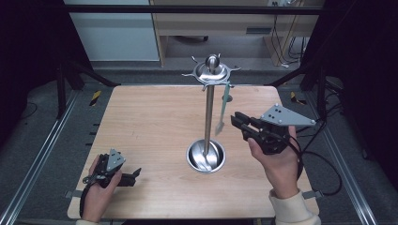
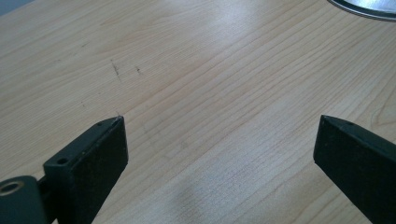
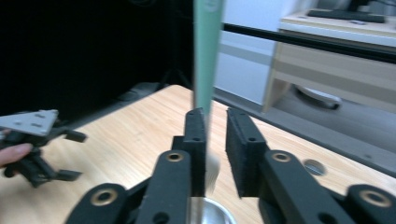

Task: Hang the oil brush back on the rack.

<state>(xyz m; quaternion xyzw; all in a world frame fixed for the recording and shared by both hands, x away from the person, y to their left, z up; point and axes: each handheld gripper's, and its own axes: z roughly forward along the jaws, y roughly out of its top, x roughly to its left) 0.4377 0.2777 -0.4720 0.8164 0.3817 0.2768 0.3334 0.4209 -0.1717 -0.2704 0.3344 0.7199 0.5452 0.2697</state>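
High view: one steel stand (image 1: 209, 110) rises from a round bowl-shaped base (image 1: 205, 156) on the wooden surface (image 1: 150, 126). What lies in the base is hard to make out among the reflections. The stand's hooked top disc (image 1: 212, 71) carries one pale green utensil (image 1: 224, 107), which hangs down beside the pole. The right gripper (image 1: 238, 123) is held up just beside the utensil's lower end. The left gripper (image 1: 133, 176) rests low near the front left corner, well apart from the stand.

Left gripper view: its two fingers (image 2: 100, 154) stand wide apart, released, over bare wood. One curved sliver of the base's rim (image 2: 369, 7) is cut off at the top edge.

Right gripper view: the utensil (image 3: 205, 60), blurred, hangs in the narrow gap between the two fingers (image 3: 243, 140). They look released, and whether either finger touches it I cannot tell. The left gripper (image 3: 70, 154) shows farther off.
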